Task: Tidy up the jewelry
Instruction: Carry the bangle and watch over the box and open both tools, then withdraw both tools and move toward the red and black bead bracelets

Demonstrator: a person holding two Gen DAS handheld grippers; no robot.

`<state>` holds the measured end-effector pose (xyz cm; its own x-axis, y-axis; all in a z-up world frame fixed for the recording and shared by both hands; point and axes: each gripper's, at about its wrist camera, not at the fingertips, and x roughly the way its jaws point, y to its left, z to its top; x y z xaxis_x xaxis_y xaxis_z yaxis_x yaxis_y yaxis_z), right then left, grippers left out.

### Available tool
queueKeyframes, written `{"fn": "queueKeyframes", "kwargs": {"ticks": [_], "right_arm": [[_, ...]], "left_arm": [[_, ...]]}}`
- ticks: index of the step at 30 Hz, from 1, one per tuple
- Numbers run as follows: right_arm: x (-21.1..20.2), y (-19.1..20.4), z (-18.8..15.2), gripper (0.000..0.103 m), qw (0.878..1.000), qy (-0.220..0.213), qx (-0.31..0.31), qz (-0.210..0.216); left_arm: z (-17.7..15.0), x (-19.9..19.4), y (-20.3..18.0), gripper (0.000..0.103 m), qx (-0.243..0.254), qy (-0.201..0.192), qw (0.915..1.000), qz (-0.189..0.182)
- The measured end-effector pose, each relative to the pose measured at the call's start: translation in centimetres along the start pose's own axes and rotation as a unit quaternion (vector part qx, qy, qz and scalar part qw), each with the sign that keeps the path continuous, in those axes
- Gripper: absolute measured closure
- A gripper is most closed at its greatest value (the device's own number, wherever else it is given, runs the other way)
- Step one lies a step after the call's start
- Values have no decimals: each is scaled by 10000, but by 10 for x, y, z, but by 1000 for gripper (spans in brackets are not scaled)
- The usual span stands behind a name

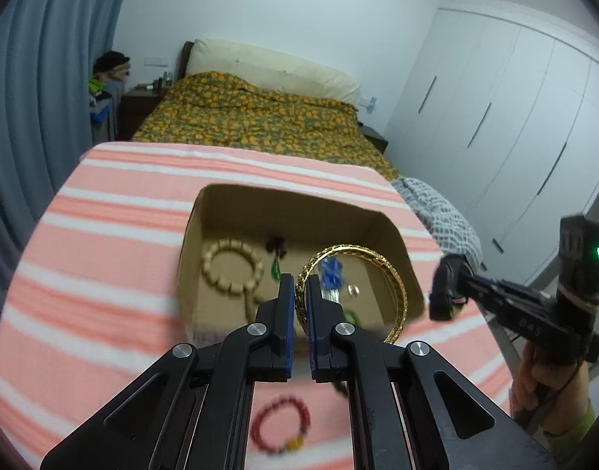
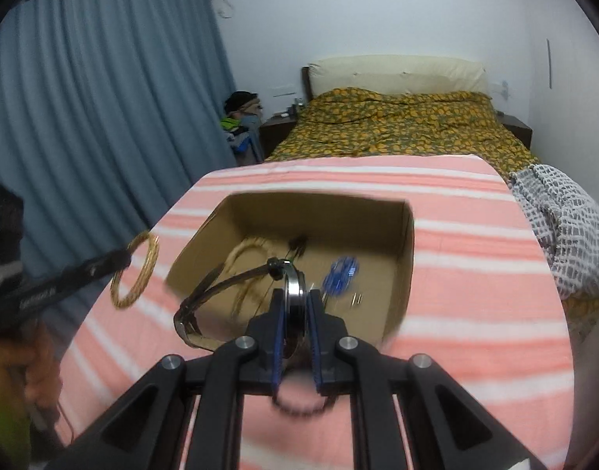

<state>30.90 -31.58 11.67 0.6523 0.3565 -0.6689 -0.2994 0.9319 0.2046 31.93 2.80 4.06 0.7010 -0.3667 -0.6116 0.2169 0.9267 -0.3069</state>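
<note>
An open cardboard box (image 1: 397, 235) (image 2: 407, 258) sits on the pink striped cloth. My left gripper (image 1: 299, 286) is shut on a gold bangle (image 1: 393, 274) and holds it above the box's near edge; the bangle also shows in the right wrist view (image 2: 137, 274). My right gripper (image 2: 295, 301) is shut on a wristwatch (image 2: 291, 293) with a dark strap (image 2: 221, 286), just over the box's near wall. Inside lie a beige bead bracelet (image 1: 231, 270), a blue piece (image 1: 331, 270) (image 2: 342, 270), a green pendant (image 1: 275, 270) and a small ring (image 1: 353, 290).
A red bead bracelet (image 1: 280, 427) lies on the cloth (image 1: 103, 235) below my left gripper. A dark bead bracelet (image 2: 299, 407) lies under my right gripper. A bed (image 1: 260, 117), blue curtains (image 2: 84, 98) and white wardrobes (image 1: 515, 117) stand behind the table.
</note>
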Motion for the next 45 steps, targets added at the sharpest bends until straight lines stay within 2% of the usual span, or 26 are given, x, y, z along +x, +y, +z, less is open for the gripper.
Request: {"fn": "queueKeyframes", "kwargs": {"ticks": [3,6,11,15,16,17,18,19,20,21,23,27,28,31,35,39,41,45], "right_arm": [[44,-18,32,92,9993,300,94,-180],[85,-36,49,92,9972,632,276,-284],[143,-60,56,92,9905,1193,563,-385],[173,-65,53,91,9849,1498,573,-653],[175,-65,51,91,9844,1516,552,-701],[174,-62,49,89,9853,1477,484,-710],[171,-62,50,85,9861,1443,434,-701],[168,-59,50,74,9875,1373,363,-687],[160,-54,49,58,9894,1246,308,-681],[150,-52,50,53,9909,1123,272,-694],[128,-43,47,52,9940,837,198,-675],[83,-22,36,49,9965,373,13,-750],[69,-15,29,44,9969,238,-37,-743],[28,4,-5,43,9980,-51,-77,-620],[-8,23,-70,40,9977,-108,-70,-664],[-20,26,-128,40,9962,85,-35,-865],[-25,27,-153,40,9950,208,-22,-974],[-33,25,-189,40,9911,294,-252,-1276]], "left_arm": [[23,40,-2,99,118,202,9997,118],[31,82,-2,99,131,530,9983,192],[28,137,5,99,127,1005,9942,367],[20,156,4,97,195,1255,9905,525],[18,158,4,86,198,1275,9896,637],[17,157,5,75,180,1280,9893,682],[16,155,5,48,154,1261,9894,698],[15,148,5,31,140,1150,9906,729],[13,139,4,28,173,1010,9918,771],[13,135,4,28,217,924,9923,793],[9,112,-1,25,294,744,9937,783],[-8,60,-12,9,461,330,9958,724],[-17,45,-17,7,566,231,9954,732],[-50,11,-27,4,824,110,9938,732],[-100,-23,-32,3,951,155,9924,770],[-147,-37,-28,2,772,332,9918,964],[-168,-39,-23,2,578,437,9903,1188],[-198,-28,-12,1,53,791,9872,1381]]}}
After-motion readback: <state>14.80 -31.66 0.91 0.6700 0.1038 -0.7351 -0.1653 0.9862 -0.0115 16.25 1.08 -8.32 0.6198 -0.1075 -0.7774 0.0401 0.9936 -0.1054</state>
